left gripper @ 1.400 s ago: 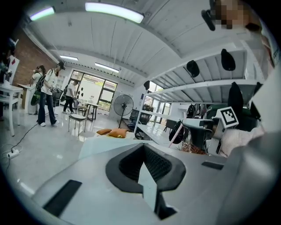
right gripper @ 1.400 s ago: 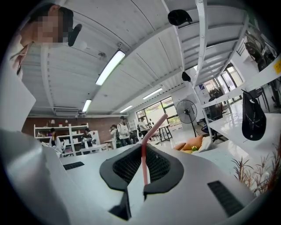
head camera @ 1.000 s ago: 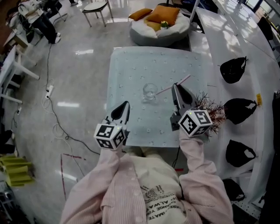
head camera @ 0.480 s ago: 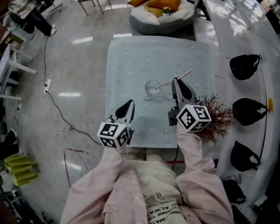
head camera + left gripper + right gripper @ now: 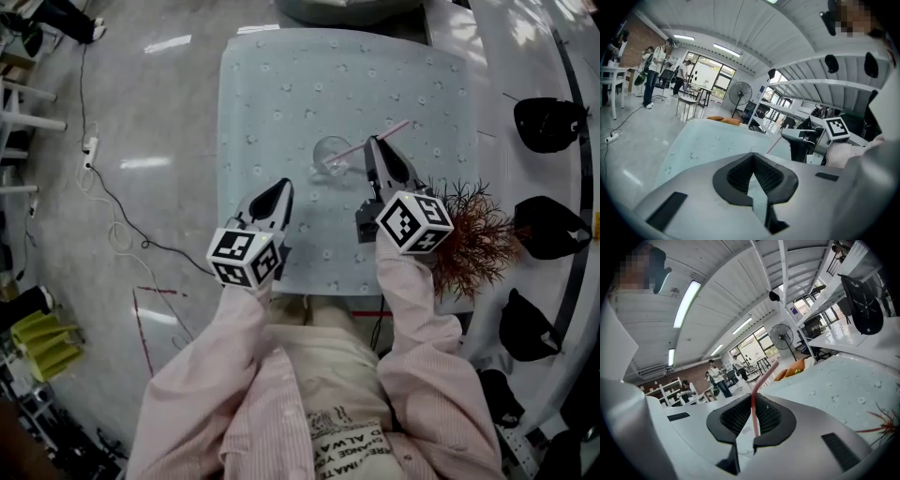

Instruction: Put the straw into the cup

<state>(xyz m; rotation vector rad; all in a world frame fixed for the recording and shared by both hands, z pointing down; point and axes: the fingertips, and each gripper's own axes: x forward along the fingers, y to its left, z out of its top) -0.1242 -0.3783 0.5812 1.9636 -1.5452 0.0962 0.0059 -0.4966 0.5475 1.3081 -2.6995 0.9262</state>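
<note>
A clear glass cup (image 5: 330,152) stands near the middle of the pale blue table (image 5: 281,75). My right gripper (image 5: 374,143) is shut on a pink bent straw (image 5: 394,131) just right of the cup. The straw's lower end reaches the cup's rim, and I cannot tell whether it is inside. In the right gripper view the straw (image 5: 761,376) rises from between the shut pads of the right gripper (image 5: 754,401). My left gripper (image 5: 281,186) hovers over the table in front and to the left of the cup. In its own view the left gripper (image 5: 752,158) is shut and holds nothing.
A reddish dried plant (image 5: 478,239) sits at the table's right front corner, beside my right hand. Black bags (image 5: 551,124) lie on the white bench to the right. A cable (image 5: 112,211) trails over the floor on the left. People and chairs (image 5: 656,70) are far off.
Both grippers have sunk toward the table, the right one still gripping the straw. The straw stays close beside the cup.
</note>
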